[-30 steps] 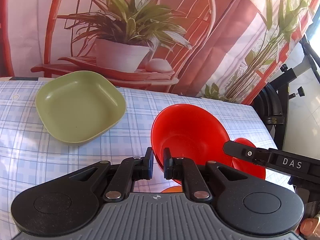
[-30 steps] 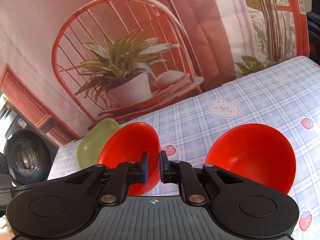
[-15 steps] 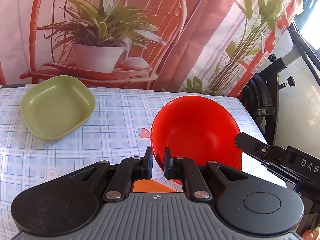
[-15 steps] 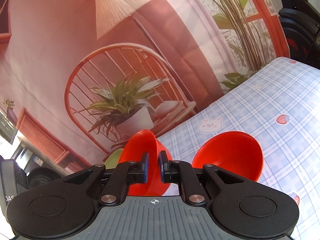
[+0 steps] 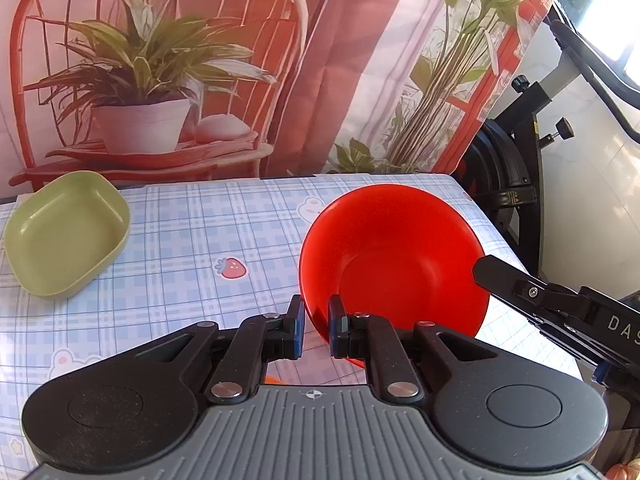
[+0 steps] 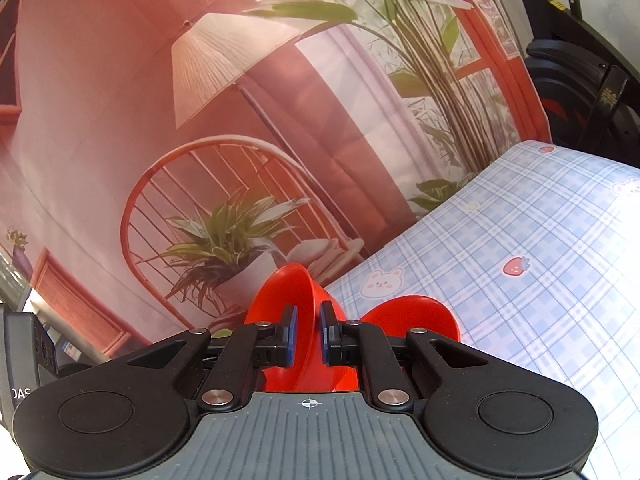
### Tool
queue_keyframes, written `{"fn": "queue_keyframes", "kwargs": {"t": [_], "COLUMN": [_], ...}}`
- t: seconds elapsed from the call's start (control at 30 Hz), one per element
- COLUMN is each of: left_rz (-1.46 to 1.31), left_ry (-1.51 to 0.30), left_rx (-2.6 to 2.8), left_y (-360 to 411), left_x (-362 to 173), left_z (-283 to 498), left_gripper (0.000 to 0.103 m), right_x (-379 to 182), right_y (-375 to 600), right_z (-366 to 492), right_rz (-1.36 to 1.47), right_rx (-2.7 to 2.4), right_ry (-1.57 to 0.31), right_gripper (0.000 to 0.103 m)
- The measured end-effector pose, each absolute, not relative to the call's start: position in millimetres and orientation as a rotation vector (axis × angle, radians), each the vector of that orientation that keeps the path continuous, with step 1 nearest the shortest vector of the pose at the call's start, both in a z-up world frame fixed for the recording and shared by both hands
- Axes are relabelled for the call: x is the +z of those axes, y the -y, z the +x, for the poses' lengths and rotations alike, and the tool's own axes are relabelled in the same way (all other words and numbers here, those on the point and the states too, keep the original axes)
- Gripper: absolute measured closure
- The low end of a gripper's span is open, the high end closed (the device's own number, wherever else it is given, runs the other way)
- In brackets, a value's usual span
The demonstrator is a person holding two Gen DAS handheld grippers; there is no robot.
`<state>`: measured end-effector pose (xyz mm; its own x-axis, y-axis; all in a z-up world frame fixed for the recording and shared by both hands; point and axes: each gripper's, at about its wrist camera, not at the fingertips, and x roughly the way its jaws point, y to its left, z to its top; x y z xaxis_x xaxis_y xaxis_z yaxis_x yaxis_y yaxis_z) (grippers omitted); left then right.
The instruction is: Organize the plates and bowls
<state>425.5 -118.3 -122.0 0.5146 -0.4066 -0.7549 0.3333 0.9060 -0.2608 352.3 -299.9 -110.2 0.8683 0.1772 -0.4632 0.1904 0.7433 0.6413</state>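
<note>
Now my left gripper (image 5: 314, 326) and right gripper (image 6: 306, 334) both pinch the red bowl (image 5: 394, 258)'s rim; green plate (image 5: 66, 234) sits left of it.

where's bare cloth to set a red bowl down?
Free: the checked tablecloth between the green dish and the red bowl in the left gripper. In the right wrist view, wide bare cloth right of the second bowl. Crowded: around the right gripper, where both red bowls sit close.
</note>
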Motion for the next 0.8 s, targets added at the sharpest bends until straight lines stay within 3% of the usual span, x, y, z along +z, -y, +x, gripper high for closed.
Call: {"fn": "queue_keyframes", "kwargs": {"t": [0.23, 0.8], "left_rz": [-0.048, 0.089], "left_ry": [-0.935, -0.983], "left_rx": [-0.472, -0.471], "left_y": [145, 174], "left_x": [-121, -152], "left_z": [433, 443], "left_gripper": [0.089, 0.089], "right_x": [-111, -173], "right_y": [321, 345], "right_z": [352, 358], "right_rz": [0.722, 0.816], "right_rx": [-0.029, -0.076], "right_ry": [-0.512, -0.598], "right_gripper": [0.091, 0.091]}}
